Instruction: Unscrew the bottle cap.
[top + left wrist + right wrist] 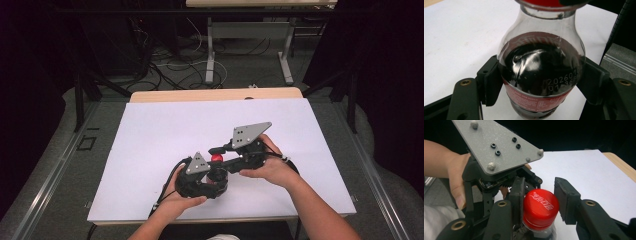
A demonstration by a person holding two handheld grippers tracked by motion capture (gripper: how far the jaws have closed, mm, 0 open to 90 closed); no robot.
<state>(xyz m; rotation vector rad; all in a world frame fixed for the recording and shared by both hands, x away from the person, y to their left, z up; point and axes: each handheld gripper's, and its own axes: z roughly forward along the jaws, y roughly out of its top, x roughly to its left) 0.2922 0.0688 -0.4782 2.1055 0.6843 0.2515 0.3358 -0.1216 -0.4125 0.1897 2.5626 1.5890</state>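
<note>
Your left gripper (540, 82) clamps the bottle (541, 75) on its round belly, at 6 o'clock on the white table (150, 130); it's smooth, slippery, rigid clear plastic, part full of dark drink, so fairly heavy. Your right gripper (540, 206) is closed around the ridged red cap (540, 208) at 12 o'clock on the bottle, one pad touching, the other just beside it. Grip the ribs squarely.

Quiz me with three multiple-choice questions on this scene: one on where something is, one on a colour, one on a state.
1. Where is the bottle?
A) between the jaws of the left gripper
B) on the floor
C) on the far table

2. What colour is the cap?
A) blue
B) red
C) white

3. Where is the cap now?
A) loose on the table
B) on the bottle
C) in a bare hand

Answers: 1 A, the jaws press both its sides; 2 B, it shows bright red in the right gripper view; 3 B, it sits on the bottle's neck.
</note>
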